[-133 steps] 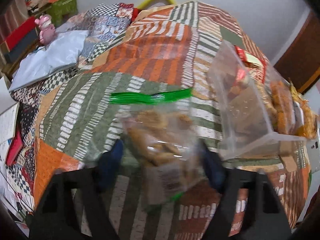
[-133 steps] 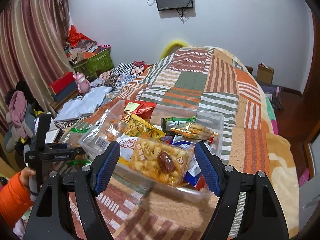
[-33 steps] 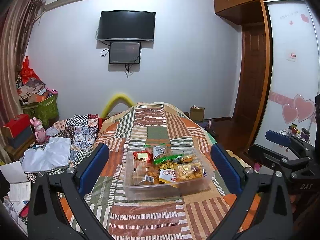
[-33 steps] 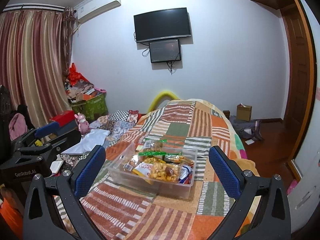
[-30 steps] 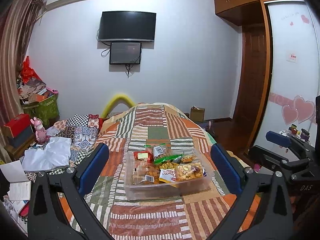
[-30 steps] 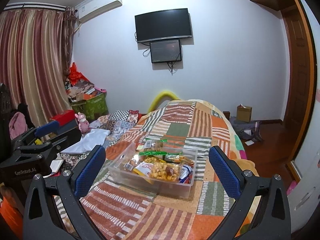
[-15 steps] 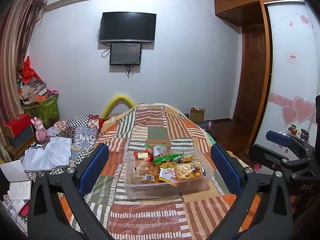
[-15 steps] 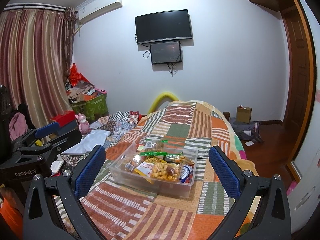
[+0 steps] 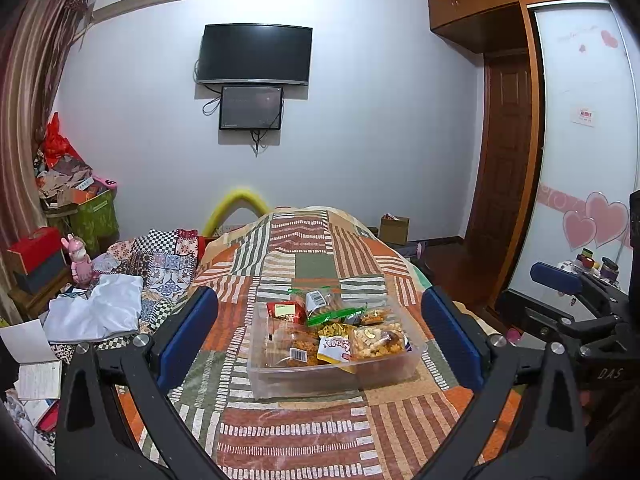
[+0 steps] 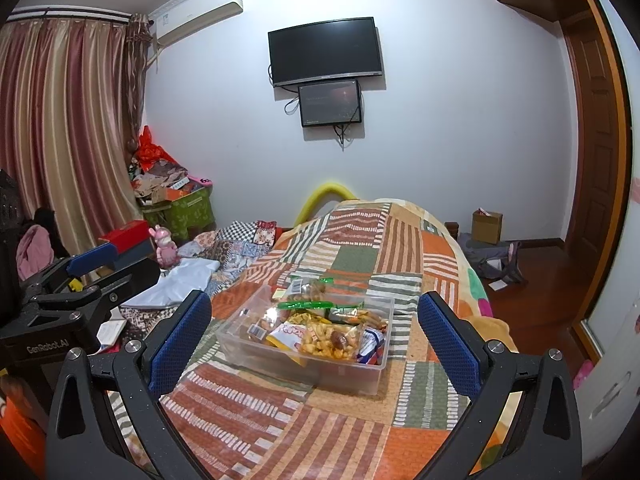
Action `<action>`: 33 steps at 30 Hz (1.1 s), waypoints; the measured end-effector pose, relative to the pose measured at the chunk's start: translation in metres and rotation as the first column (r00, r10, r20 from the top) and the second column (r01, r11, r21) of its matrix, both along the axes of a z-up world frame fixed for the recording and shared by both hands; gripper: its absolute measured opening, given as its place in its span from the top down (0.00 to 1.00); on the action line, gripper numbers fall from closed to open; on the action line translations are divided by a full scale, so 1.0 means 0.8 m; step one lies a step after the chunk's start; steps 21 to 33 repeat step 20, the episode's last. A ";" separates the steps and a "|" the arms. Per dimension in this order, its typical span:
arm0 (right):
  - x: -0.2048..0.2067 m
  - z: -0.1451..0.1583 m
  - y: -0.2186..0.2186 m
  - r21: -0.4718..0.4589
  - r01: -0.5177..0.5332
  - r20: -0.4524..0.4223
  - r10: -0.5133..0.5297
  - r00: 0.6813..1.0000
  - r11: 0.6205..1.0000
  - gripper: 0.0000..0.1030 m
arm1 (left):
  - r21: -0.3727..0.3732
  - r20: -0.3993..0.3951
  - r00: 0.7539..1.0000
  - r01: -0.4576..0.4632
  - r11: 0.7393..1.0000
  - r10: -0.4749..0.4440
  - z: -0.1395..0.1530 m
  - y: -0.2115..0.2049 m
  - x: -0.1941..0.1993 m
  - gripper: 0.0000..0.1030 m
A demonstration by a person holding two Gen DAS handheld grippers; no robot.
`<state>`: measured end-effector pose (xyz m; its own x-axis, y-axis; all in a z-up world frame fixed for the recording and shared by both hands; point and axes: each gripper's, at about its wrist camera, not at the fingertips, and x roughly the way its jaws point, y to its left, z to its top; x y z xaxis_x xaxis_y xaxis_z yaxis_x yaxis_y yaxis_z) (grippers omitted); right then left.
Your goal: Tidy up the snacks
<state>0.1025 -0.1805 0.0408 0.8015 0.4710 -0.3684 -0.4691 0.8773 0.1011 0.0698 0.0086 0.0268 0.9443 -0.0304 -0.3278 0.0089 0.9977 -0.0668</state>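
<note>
Both grippers, left gripper (image 9: 320, 336) and right gripper (image 10: 314, 336), have pulled back spread wide and empty, every snack packet now in the clear plastic bin (image 9: 334, 376) on the patchwork quilt (image 9: 304, 436), so sorting looks finished.

Between the spread jaws of the left gripper (image 9: 319, 336) lies a clear bin (image 9: 332, 376) heaped with snack bags (image 9: 320, 332); the bags rise above its rim, so the way straight down into it is crowded. Ahead of the jaws and short of the bin, bare quilt (image 9: 296, 436) gives open room. Beyond the bin the quilt runs free toward the wall. Outside the left jaw, white cloth (image 9: 96, 312) and a pink toy (image 9: 80, 260) clutter the side. Outside the right jaw stands the right gripper (image 10: 314, 336), likewise spread, with the bin between its jaws and open quilt on every side of it.
</note>
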 end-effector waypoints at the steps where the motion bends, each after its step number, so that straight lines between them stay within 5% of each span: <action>1: 0.000 0.000 0.000 -0.001 -0.001 -0.001 0.001 1.000 1.000 0.00 | -0.003 -0.008 1.000 0.008 1.000 -0.008 -0.001 0.000 0.001 0.00; 33: 0.007 -0.005 0.001 -0.009 0.002 -0.017 -0.003 1.000 1.000 0.00 | -0.006 -0.021 1.000 0.007 1.000 -0.007 -0.008 0.000 0.006 0.00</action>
